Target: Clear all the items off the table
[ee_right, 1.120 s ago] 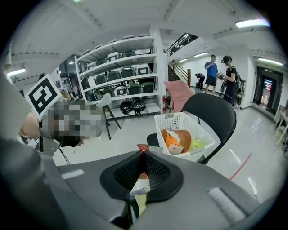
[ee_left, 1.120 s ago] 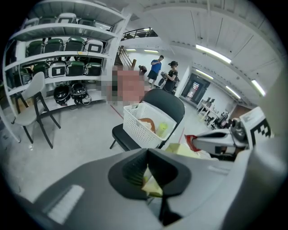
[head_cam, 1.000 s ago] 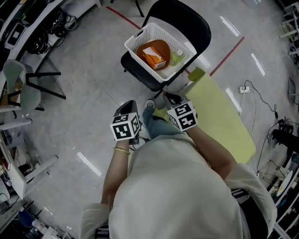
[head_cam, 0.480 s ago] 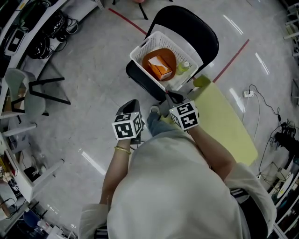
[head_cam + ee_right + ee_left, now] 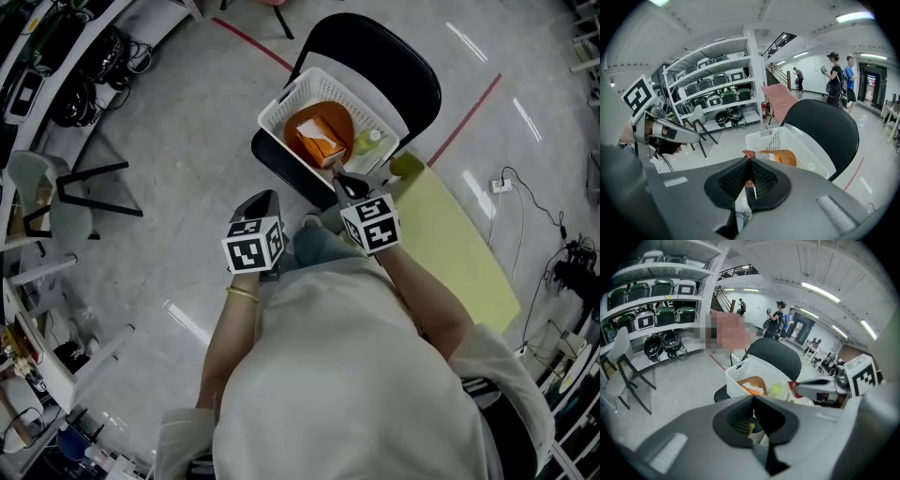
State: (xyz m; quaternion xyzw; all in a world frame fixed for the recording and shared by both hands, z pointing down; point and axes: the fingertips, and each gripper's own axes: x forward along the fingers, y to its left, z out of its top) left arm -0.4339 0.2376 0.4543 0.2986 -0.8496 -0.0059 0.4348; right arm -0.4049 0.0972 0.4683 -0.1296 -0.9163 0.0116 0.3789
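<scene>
Basket (image 5: 291,94) on chair (image 5: 394,56) — right tool (image 5: 343,179) pinching red wrapper (image 5: 748,154).

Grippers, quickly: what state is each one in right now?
Left gripper: shut, nothing held.
Right gripper: shut on a thin red-edged wrapper.

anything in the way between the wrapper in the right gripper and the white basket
Nothing visible does. The right gripper holds the red-edged wrapper by the white basket's near rim, and the basket's top is open.
</scene>
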